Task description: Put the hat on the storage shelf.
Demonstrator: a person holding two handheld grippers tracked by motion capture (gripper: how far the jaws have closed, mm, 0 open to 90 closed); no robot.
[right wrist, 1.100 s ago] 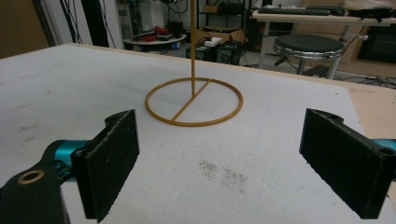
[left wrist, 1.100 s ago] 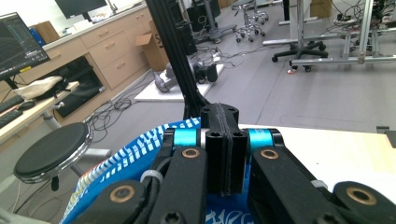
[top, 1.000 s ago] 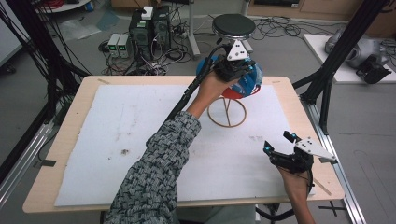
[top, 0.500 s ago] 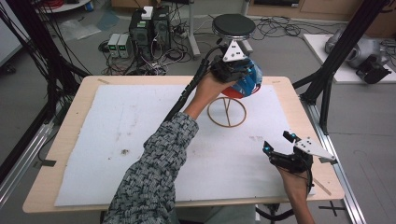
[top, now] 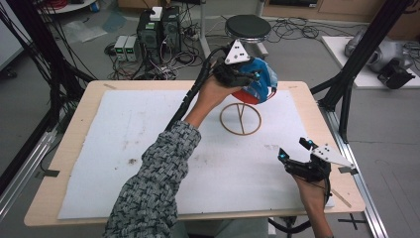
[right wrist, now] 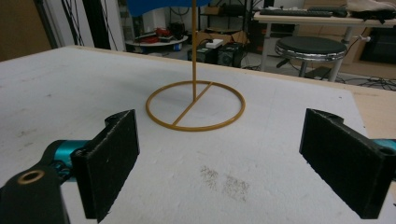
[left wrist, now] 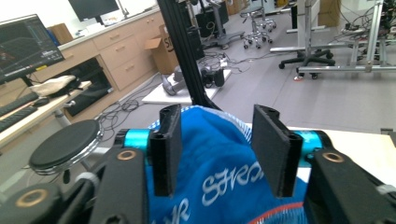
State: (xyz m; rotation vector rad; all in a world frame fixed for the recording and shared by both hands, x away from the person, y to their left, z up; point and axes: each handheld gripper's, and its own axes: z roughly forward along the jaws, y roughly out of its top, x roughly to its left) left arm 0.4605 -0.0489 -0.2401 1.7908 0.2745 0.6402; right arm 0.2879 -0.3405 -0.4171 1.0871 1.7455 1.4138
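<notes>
A blue cap with white lettering and a red edge (top: 260, 82) sits on top of a thin gold stand, whose ring base (top: 240, 134) rests on the white mat. My left gripper (top: 247, 77) reaches in from the left at cap height. Its jaws are pressed into the blue fabric (left wrist: 219, 163), which bulges up between them, so the left gripper (left wrist: 217, 140) is shut on the cap. My right gripper (top: 293, 148) hovers low over the mat near the front right, open and empty (right wrist: 219, 158). It faces the ring base (right wrist: 195, 128) and the stand's pole (right wrist: 194, 46).
A white mat (top: 124, 129) covers the wooden table. A black round stool (top: 247, 26) stands just behind the table's far edge. Computer boxes and cables (top: 158, 29) lie on the floor beyond. A black frame post (top: 346, 84) rises at the table's right side.
The left gripper has shifted slightly up and left at the cap. The right gripper has stayed where it was.
</notes>
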